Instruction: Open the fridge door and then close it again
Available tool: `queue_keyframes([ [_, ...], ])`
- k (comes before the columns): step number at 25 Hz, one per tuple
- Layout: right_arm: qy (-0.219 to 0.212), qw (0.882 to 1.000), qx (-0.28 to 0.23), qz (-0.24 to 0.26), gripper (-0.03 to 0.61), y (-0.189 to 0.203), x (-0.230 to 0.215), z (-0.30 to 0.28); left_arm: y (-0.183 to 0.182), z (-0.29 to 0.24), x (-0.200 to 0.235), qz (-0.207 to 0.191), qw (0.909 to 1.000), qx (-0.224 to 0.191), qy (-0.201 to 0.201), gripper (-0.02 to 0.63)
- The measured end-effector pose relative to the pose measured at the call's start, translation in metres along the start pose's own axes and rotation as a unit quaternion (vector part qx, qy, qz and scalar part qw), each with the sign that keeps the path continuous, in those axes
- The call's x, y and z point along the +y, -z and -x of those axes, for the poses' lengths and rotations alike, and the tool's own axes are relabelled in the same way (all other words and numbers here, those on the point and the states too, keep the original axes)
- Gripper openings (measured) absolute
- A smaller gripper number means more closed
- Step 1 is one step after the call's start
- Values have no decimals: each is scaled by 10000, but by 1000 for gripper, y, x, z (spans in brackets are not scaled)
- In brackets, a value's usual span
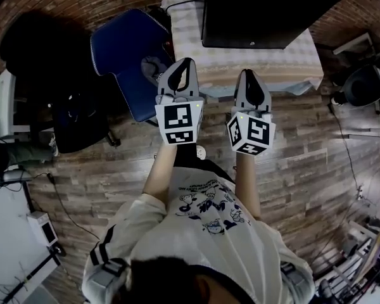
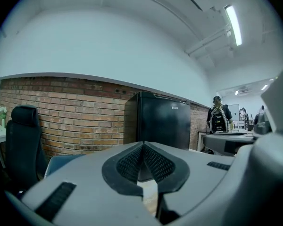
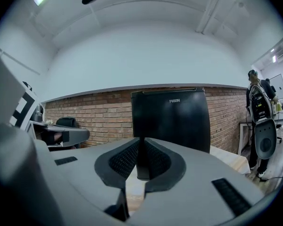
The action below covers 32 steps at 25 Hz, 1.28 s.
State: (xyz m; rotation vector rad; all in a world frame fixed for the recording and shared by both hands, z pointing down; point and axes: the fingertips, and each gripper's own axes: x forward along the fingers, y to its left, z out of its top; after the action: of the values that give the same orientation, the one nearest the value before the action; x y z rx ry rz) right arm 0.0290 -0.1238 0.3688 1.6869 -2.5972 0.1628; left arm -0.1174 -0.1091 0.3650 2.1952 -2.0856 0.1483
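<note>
A small black fridge (image 1: 266, 11) stands on a table with a checked cloth (image 1: 253, 59), its door closed. It also shows straight ahead of the jaws as the fridge (image 2: 162, 121) in the left gripper view and the fridge (image 3: 172, 117) in the right gripper view. My left gripper (image 1: 183, 68) is held in front of the table's near edge, jaws shut with nothing between them. My right gripper (image 1: 251, 78) is beside it, also shut and empty, pointing at the fridge. Neither touches the fridge.
A blue chair (image 1: 130, 52) stands left of the table, next to a black office chair (image 1: 38, 49). A brick wall (image 2: 75, 112) runs behind the fridge. A person with a backpack (image 2: 218, 119) stands further right. Cables and stands crowd the wooden floor (image 1: 316, 157) at right.
</note>
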Motion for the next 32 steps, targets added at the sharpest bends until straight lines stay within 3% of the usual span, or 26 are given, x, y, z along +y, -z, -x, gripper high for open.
queue_keyframes([
  [5,2,10000,69,-2,48,4,-5,-26,3,-25,6,24,10000,3,21,20],
  [10,80,9999,127,17,48,7,-11,-57,4,-61,11,239,9993,6,300,20],
  [17,285,9994,214,11,48,10,-13,-103,8,-116,25,221,9968,224,730,23],
  [21,420,9988,260,37,48,11,-15,-124,12,-145,26,230,9931,357,1096,117],
  [32,796,9961,381,-6,48,16,-37,-159,27,-199,18,195,9818,621,1786,178],
])
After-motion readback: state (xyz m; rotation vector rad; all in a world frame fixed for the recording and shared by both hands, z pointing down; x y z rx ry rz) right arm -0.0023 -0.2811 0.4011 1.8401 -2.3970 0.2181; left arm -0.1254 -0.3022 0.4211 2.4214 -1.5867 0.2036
